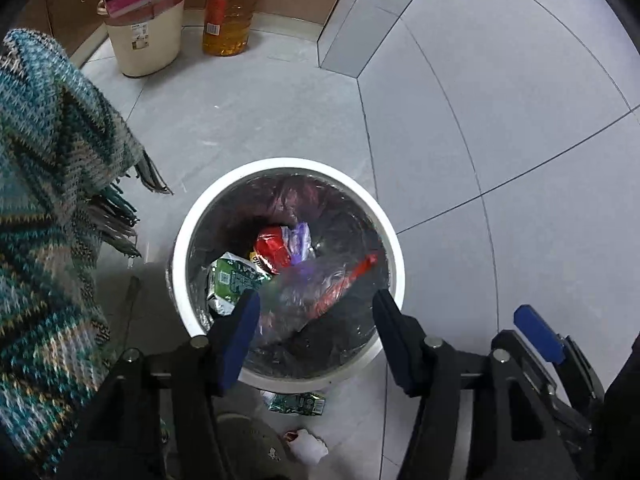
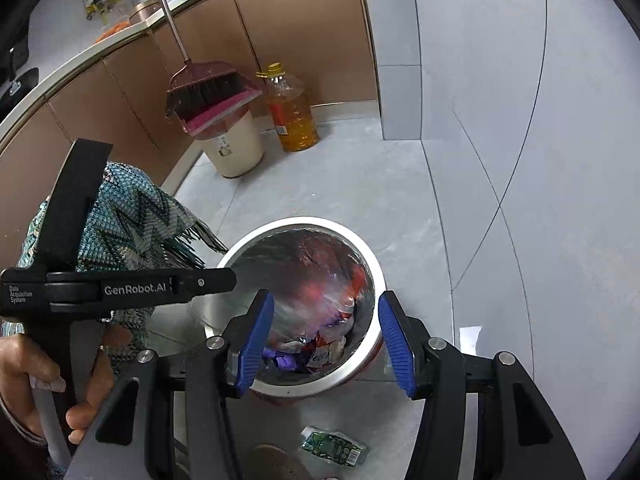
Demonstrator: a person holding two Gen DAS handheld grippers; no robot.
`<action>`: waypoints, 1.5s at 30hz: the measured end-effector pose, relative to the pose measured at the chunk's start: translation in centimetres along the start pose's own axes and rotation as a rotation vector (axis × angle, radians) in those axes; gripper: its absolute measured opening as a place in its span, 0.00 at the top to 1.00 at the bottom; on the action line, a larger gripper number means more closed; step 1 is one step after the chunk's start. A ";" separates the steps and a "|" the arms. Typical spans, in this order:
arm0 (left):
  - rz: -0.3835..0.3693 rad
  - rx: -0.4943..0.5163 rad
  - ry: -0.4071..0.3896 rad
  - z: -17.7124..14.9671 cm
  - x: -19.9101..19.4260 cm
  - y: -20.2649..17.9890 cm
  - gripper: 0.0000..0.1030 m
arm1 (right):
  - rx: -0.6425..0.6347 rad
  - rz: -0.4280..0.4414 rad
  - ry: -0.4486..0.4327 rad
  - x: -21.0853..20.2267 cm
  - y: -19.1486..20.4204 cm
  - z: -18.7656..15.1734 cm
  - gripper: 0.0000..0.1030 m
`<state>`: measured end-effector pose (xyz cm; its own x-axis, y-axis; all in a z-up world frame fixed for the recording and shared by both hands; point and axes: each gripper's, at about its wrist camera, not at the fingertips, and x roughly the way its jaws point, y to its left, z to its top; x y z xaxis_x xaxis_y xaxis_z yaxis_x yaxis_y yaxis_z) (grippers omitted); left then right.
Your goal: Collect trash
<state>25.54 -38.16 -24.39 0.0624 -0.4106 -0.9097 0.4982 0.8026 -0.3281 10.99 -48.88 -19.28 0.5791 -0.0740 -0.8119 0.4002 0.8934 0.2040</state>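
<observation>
On a grey tiled kitchen floor [image 1: 460, 92] beside brown cabinets [image 2: 304, 28], we hold both grippers over a white-rimmed trash bin [image 1: 394, 248] lined with clear plastic. Our left gripper [image 1: 316, 340] and right gripper [image 2: 326, 338] both stand with jaws apart, gripping nothing. Wrappers [image 1: 272, 250] lie inside the bin; a green packet [image 2: 334, 446] lies on the floor just near it. Farther off stand a beige bucket [image 2: 236, 148] and an oil bottle [image 2: 294, 114].
</observation>
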 end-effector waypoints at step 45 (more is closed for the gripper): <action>0.634 -0.110 -0.873 -31.2 -40.4 8.4 0.19 | -0.468 0.211 -0.321 -23.7 26.0 -9.8 0.20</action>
<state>0.21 -1.29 1.69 0.8969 -0.0389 -0.4406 0.0809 0.9938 0.0768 0.73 -19.50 -0.12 0.8265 0.0615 -0.5596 -0.0596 0.9980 0.0216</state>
